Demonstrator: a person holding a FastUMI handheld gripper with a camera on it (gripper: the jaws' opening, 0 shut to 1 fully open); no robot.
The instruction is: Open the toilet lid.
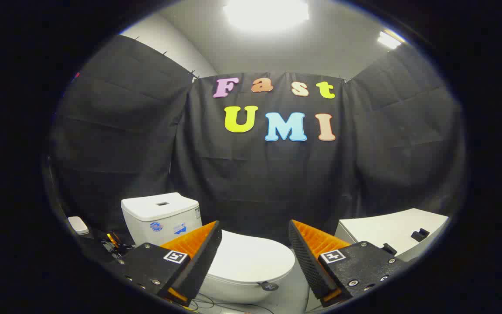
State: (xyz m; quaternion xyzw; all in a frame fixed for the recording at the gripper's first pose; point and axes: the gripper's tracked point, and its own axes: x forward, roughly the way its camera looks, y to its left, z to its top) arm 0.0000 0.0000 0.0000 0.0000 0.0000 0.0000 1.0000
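Gripper (255,244) hangs spread wide and empty, aimed at the toilet (233,266) ahead and below. Its tank (160,216) stands behind, against the cloth wall. The lid (251,261) lies flat down, front edge free for lifting.

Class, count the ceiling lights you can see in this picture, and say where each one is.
2. A large ceiling light glows above the booth's back wall; a smaller one sits beyond it toward the wall's right side. Others may be hidden. The gripper is open.
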